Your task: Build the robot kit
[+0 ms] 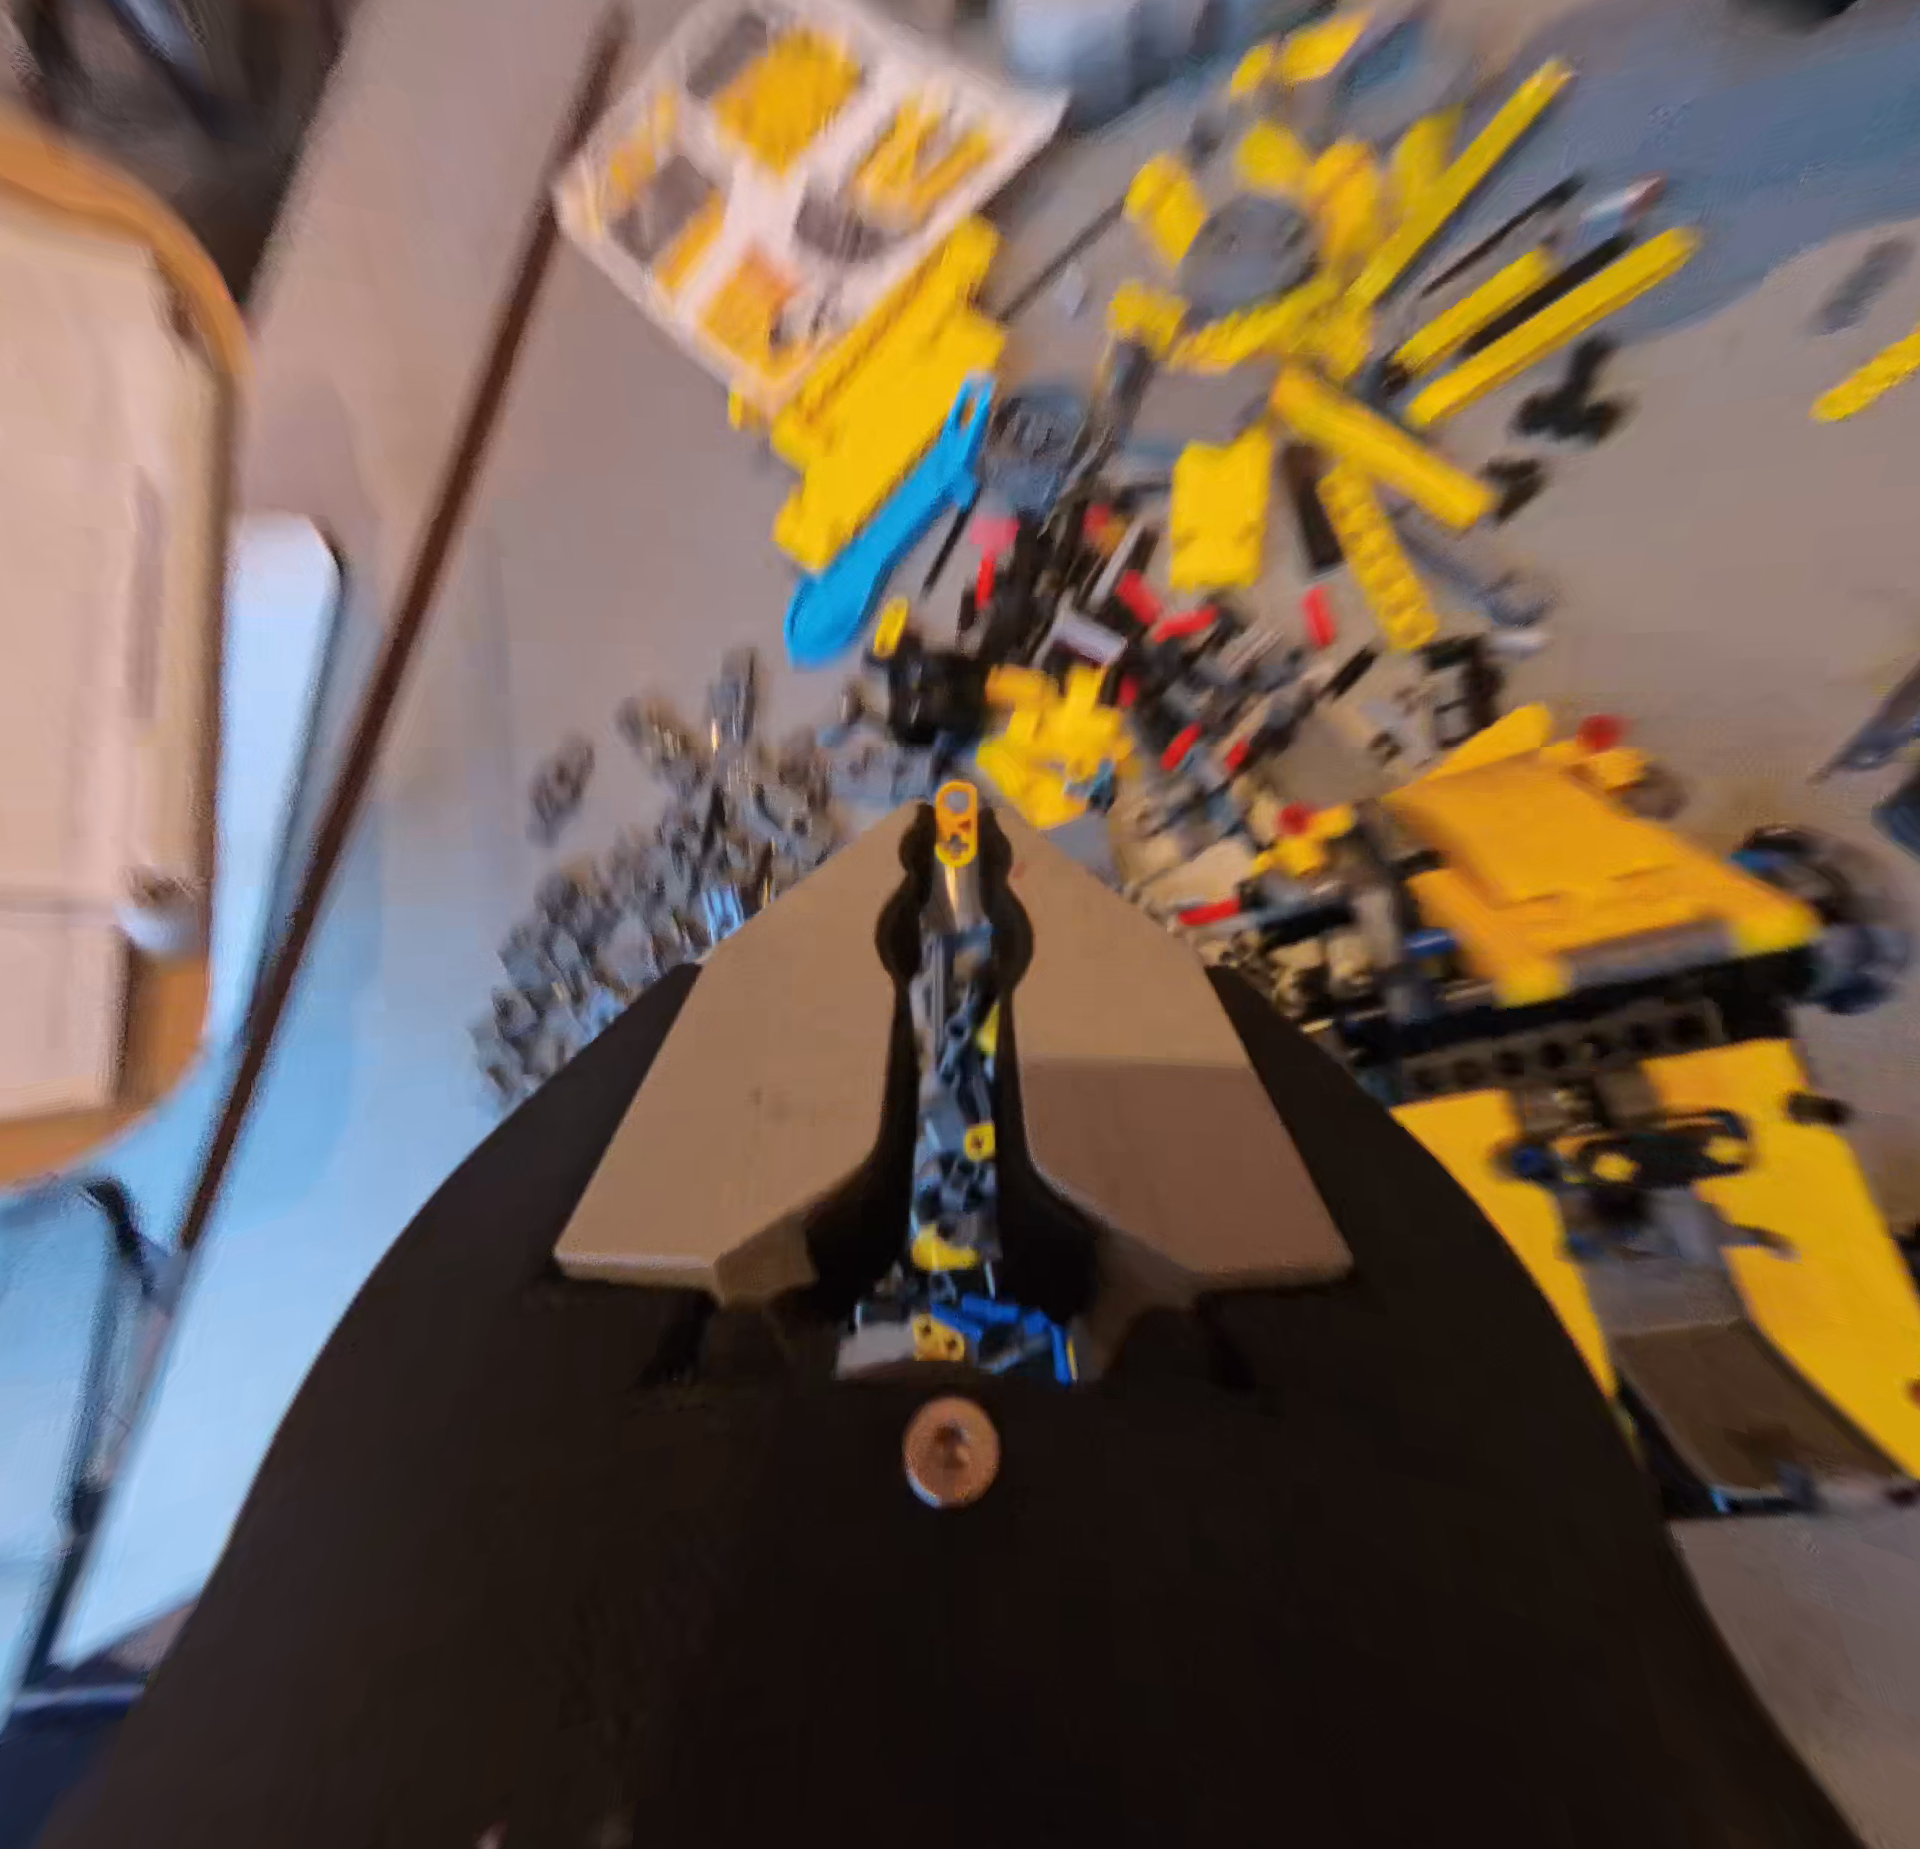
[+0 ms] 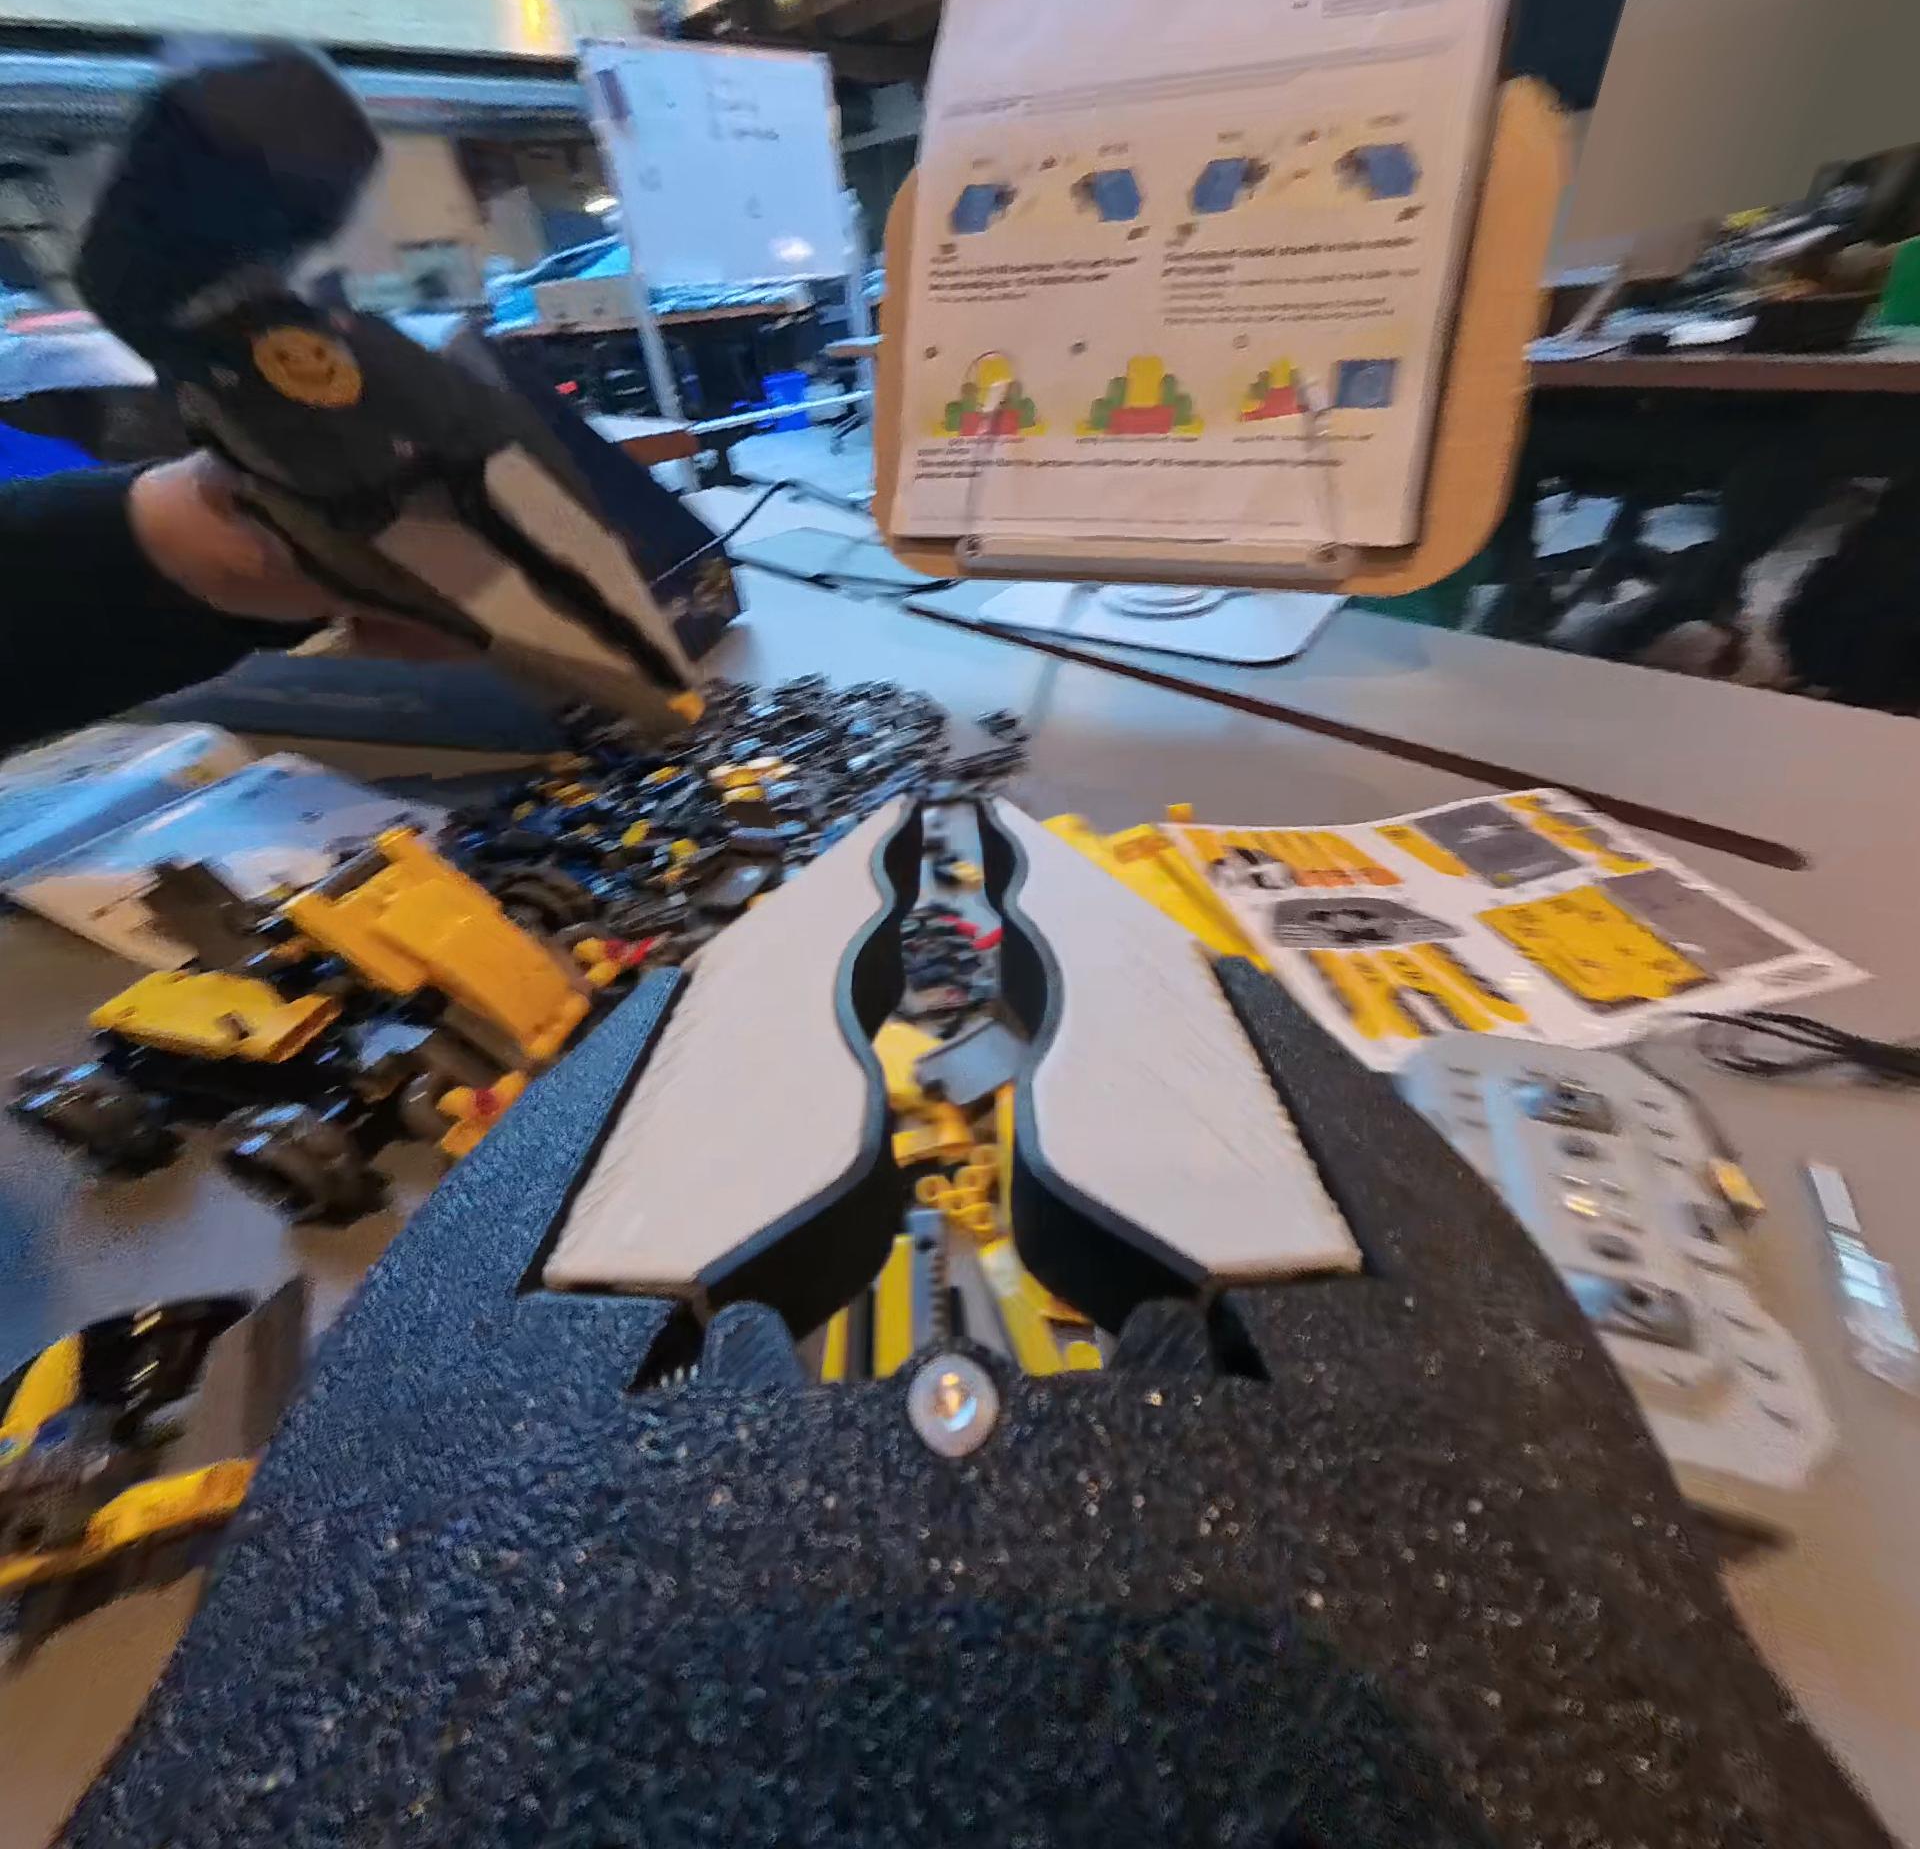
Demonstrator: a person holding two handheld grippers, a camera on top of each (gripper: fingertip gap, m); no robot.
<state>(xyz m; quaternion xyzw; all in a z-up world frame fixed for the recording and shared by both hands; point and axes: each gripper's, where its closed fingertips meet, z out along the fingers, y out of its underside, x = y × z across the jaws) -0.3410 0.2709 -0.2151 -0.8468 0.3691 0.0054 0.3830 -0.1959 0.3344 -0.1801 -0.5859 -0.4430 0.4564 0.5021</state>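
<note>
- Hovering over the grey table [image 2: 1403,698], your right gripper [image 2: 948,812] stands slightly spread, empty.
- Your left gripper [image 1: 954,823] pinches a small yellow piece [image 1: 954,825] by its end; jolts could drop it into the loose-parts pile [image 1: 665,864].

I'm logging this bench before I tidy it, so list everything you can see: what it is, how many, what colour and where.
small beam piece: one, yellow, pinched at left gripper's tips
loose parts pile: many, black and grey, table centre
vehicle model: one, yellow and black, left of right gripper
sticker sheet: one, yellow and grey, flat on the right
instruction page on stand: one, white, behind
whiteboard: one, background
left gripper: shut on piece
right gripper: slightly open, empty
</note>
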